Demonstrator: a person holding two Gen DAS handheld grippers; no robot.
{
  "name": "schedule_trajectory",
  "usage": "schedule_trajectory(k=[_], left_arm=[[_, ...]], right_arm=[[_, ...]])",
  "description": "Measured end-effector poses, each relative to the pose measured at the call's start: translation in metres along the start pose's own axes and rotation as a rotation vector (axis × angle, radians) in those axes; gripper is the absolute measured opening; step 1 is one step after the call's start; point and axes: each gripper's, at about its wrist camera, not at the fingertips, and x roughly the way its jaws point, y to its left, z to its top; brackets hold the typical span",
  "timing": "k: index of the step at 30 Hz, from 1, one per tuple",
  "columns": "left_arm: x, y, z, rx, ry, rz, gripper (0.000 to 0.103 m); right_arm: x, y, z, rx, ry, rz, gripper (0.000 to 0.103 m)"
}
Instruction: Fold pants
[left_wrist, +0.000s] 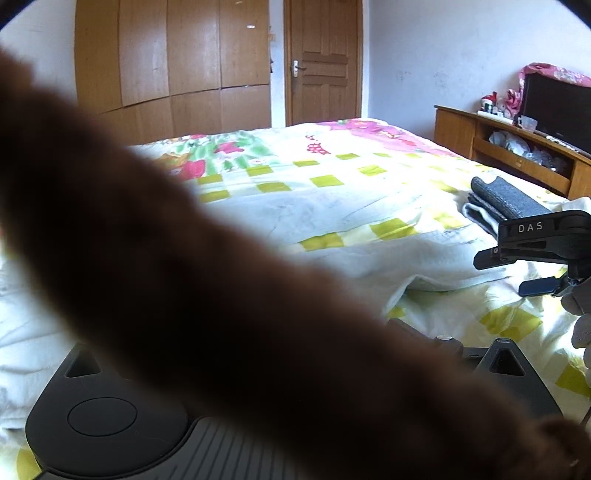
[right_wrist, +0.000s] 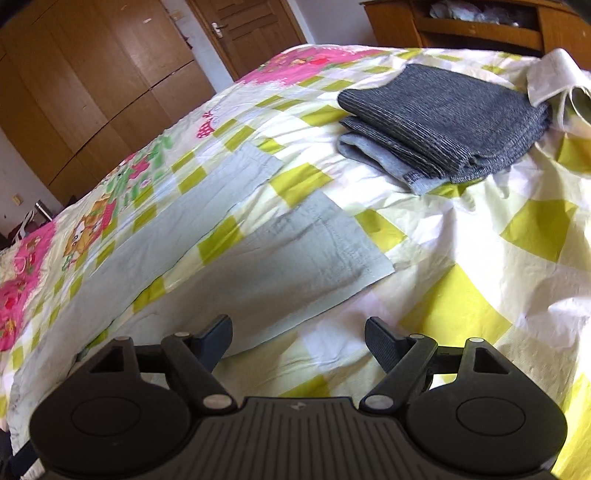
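Pale grey-green pants (right_wrist: 295, 251) lie flat on the bed, both legs stretched away to the left. My right gripper (right_wrist: 299, 341) hovers open just above their near edge, nothing between its fingers; it also shows from the side as the right gripper (left_wrist: 513, 271). A blurred fuzzy brown cloth or sleeve (left_wrist: 184, 277) crosses the left wrist view. It covers my left gripper's fingers; only the left gripper's body (left_wrist: 103, 417) shows. Whether those fingers hold anything is hidden.
A folded dark grey garment (right_wrist: 443, 118), also visible as a stack (left_wrist: 509, 199), sits on the checked bedcover (right_wrist: 461, 306), with a white cloth (right_wrist: 550, 77) behind it. A wooden cabinet (left_wrist: 480, 140), a wardrobe (left_wrist: 170, 62) and a door (left_wrist: 321, 62) stand beyond the bed.
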Motion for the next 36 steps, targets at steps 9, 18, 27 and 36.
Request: schedule_trajectory(k=[9,18,27,36], left_arm=[[0.036,-0.024,0.004,0.026,0.049,-0.078,0.103],[0.038,-0.030,0.007,0.036,0.045,-0.111,0.103],[0.028,-0.039,0.000,0.054,0.049,-0.157,0.103],[-0.023,0.066,-0.015,0.027,0.027,0.062,0.103]], right_arm=[[0.027,-0.028,0.023,0.153,-0.002,0.002,0.045],[0.004,-0.062,0.036,0.189,-0.036,0.022,0.020],[-0.017,-0.063,0.039,0.025,-0.027,-0.195,0.023],[-0.050,0.084,-0.030,-0.452,-0.056,0.046,0.030]])
